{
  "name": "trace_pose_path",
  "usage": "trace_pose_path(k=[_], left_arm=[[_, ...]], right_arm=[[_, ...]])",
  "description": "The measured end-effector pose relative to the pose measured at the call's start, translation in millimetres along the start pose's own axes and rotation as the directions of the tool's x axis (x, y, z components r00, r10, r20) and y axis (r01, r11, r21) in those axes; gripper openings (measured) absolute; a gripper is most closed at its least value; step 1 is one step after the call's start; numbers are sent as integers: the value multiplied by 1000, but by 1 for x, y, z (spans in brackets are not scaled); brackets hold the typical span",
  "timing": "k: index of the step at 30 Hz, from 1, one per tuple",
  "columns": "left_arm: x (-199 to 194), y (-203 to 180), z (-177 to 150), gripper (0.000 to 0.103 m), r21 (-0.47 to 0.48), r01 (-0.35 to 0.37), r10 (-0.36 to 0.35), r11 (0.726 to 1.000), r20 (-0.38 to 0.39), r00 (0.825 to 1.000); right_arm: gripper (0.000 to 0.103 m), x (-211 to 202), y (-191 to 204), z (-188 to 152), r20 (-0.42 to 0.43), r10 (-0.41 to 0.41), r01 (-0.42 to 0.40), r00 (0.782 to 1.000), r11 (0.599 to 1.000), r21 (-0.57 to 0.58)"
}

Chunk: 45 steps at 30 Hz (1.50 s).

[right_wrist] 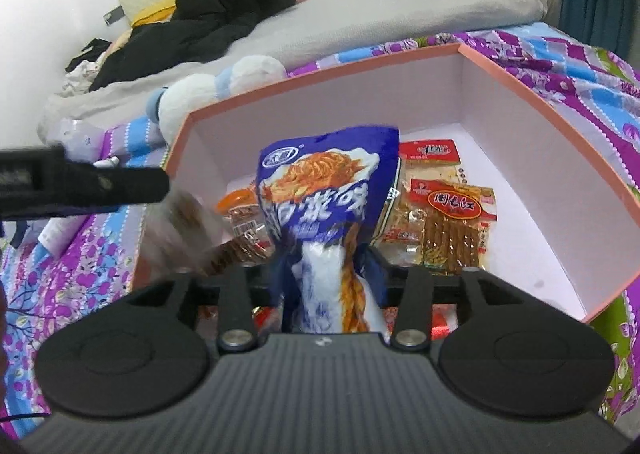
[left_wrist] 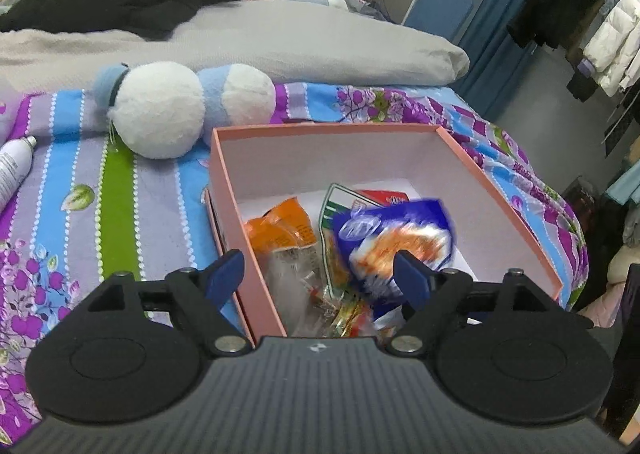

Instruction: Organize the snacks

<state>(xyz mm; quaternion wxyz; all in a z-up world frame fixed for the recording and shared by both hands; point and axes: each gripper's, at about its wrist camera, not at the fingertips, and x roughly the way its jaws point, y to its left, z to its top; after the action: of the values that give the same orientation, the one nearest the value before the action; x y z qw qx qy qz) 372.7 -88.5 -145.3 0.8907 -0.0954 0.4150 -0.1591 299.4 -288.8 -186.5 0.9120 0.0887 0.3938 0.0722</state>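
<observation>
The blue snack bag (right_wrist: 328, 213) stood upright over the pink box (right_wrist: 540, 101), its lower end between the fingers of the right gripper (right_wrist: 326, 278). Those jaws sat half apart with the crinkled film filling the gap; whether the pads still pressed on it I could not tell. In the left wrist view the same bag was blurred above the box floor. The left gripper (left_wrist: 320, 274) was released, jaws wide and empty, straddling the box's near-left wall, one blue finger (left_wrist: 226, 274) outside it and the other over the snacks.

Risks, as I judged them: the bag was tall and top-heavy, so if it was let go while upright it could topple onto the orange packet (left_wrist: 280, 228) or lean over the rim. The left finger outside the wall could catch the thin card and drag the box across the soft bedspread (left_wrist: 120, 189). A clear packet (right_wrist: 188, 230), smeared with motion, hung at the left edge and might have landed outside.

Materials: glossy, crackly plastic film on the bags; flat vacuum-sealed red packets (right_wrist: 452, 213) lying against the floor; stiff matte cardboard, pale inside; a fuzzy plush toy (left_wrist: 160, 109) just beyond, near a smooth spray can (left_wrist: 14, 169).
</observation>
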Motion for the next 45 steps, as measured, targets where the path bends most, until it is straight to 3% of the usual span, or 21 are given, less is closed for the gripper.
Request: trace_pose_path(k=[10, 15, 23, 29, 31, 32, 35, 36, 45], left_arm=[[-58, -11, 4, 85, 34, -6, 3, 999, 65, 998], [-106, -20, -3, 85, 46, -6, 1, 999, 112, 994], [-182, -29, -26, 98, 55, -18, 8, 998, 174, 985], [-231, -36, -46, 100, 77, -15, -2, 997, 219, 976], [-249, -39, -51, 100, 84, -43, 23, 995, 227, 974], [-258, -40, -53, 102, 86, -56, 34, 995, 240, 970], [-283, -42, -59, 103, 84, -44, 20, 996, 268, 963], [-290, -43, -60, 103, 92, -36, 10, 995, 270, 963], [-330, -55, -91, 103, 104, -66, 35, 992, 278, 960]], right_arm=[[57, -36, 10, 3, 63, 23, -24, 998, 1000, 13], [58, -75, 23, 3, 129, 41, -41, 991, 999, -4], [57, -144, 41, -6, 233, 50, -46, 971, 999, -23], [58, -188, 52, -20, 288, 47, -40, 957, 999, -31], [58, -202, 56, -25, 296, 43, -35, 954, 999, -31], [59, -208, 58, -27, 295, 39, -32, 955, 999, -30], [99, -230, 64, -36, 327, 44, -33, 944, 999, -37], [103, -236, 66, -39, 343, 41, -32, 939, 999, -33], [103, -261, 72, -62, 345, 31, -26, 938, 999, -21]])
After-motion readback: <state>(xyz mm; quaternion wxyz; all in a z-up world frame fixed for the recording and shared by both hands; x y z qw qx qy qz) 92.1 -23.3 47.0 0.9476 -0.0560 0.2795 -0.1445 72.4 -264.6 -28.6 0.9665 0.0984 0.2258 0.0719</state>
